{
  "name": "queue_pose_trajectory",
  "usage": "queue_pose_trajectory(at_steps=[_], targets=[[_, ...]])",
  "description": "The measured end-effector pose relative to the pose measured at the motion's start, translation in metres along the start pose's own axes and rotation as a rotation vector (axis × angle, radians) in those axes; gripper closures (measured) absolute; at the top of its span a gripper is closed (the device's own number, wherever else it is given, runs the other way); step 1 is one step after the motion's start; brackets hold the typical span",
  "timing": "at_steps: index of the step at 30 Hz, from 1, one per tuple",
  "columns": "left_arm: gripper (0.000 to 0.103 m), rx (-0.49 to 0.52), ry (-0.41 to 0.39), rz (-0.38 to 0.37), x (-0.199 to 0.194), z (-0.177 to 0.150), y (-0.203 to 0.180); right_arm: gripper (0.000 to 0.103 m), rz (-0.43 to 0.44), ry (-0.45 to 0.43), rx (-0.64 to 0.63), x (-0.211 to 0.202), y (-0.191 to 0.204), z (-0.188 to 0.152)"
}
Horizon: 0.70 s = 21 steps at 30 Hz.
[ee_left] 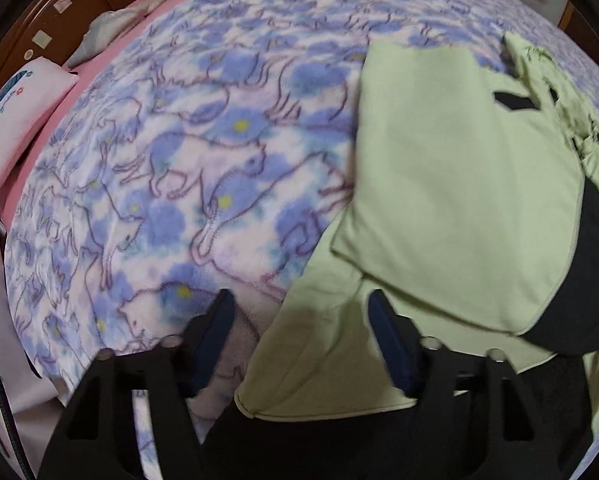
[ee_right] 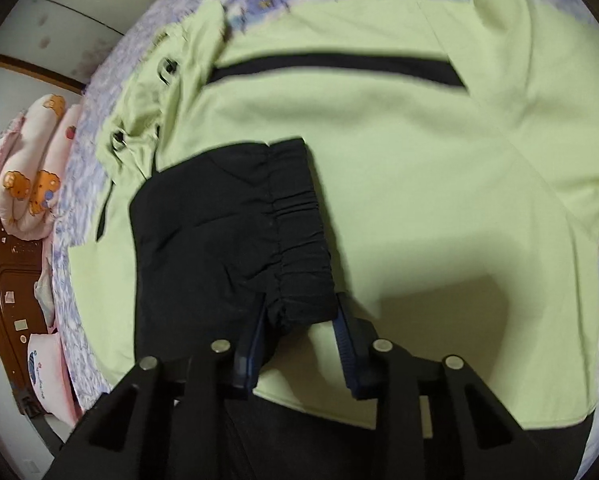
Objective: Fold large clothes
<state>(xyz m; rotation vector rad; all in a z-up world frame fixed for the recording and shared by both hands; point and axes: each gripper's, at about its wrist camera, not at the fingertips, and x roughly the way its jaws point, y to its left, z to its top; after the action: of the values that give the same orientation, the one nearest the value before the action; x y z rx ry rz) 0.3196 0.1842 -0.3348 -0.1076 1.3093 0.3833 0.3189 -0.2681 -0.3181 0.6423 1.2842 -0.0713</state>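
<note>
A pale green jacket with black trim lies on a bed, one green flap folded over its body. My left gripper hangs open over the jacket's lower left corner. The green hem lies between its jaws, and the pads do not press on it. In the right wrist view the same jacket fills the frame, with a black sleeve and its gathered elastic cuff laid across it. My right gripper is shut on the cuff's near corner, which is bunched between the pads.
The bed is covered by a blue and purple cat-print blanket. At its left edge are a pink pillow and a brown wooden headboard. A rolled pink quilt with bear prints lies by the headboard.
</note>
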Motion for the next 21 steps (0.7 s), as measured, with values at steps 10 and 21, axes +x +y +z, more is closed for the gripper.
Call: queue_pose_trajectory(at_steps=[10, 21], targets=[[0.062, -0.007, 0.032, -0.100, 0.031, 0.016, -0.009, 0.076, 0.000, -0.112, -0.066, -0.023, 0.015, 0.024], [0.075, -0.096, 0.053, -0.090, 0.057, 0.040, -0.003, 0.076, -0.058, -0.038, -0.087, -0.008, 0.000, -0.017]])
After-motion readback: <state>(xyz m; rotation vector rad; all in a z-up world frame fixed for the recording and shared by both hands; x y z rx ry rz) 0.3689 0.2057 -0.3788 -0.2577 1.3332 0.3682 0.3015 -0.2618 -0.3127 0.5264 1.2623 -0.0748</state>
